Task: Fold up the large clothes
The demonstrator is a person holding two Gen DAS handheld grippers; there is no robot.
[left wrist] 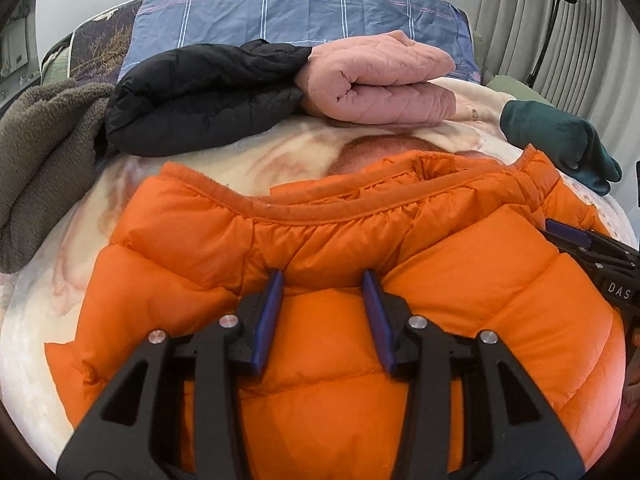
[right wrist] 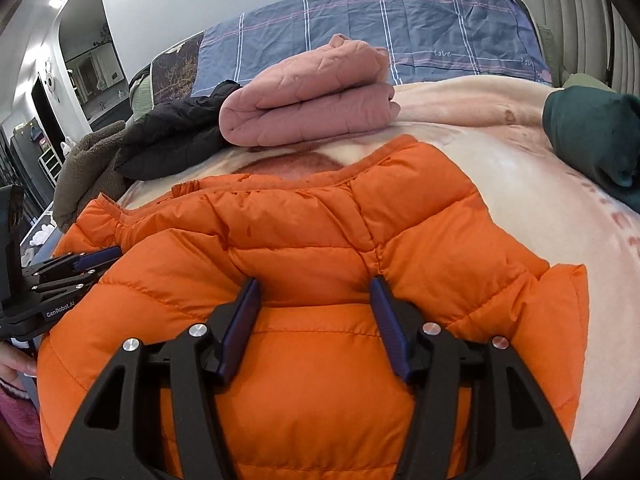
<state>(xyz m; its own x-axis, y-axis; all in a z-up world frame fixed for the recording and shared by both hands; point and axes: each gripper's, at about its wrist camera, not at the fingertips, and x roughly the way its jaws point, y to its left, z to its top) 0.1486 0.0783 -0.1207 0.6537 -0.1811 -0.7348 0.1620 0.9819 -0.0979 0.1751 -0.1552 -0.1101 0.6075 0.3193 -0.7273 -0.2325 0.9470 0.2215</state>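
Observation:
An orange puffer jacket [left wrist: 320, 248] lies on the cream blanket, folded over on itself, with its collar edge toward the pillow. It also fills the right wrist view [right wrist: 312, 240]. My left gripper [left wrist: 323, 280] is open, its blue pads resting on the jacket's padded top with a bulge of fabric between them. My right gripper [right wrist: 314, 286] is open too, set on the jacket's top the same way. The right gripper shows at the right edge of the left wrist view [left wrist: 576, 236]; the left gripper shows at the left edge of the right wrist view [right wrist: 94, 260].
A folded pink quilted garment [left wrist: 380, 80] and a black puffer jacket [left wrist: 200, 100] lie beyond the orange one. A grey-brown fleece [left wrist: 44, 152] lies at left, a dark green garment [left wrist: 560, 136] at right. A blue plaid pillow [left wrist: 300, 12] is at the bed's head. The cream blanket [right wrist: 540, 208] covers the bed.

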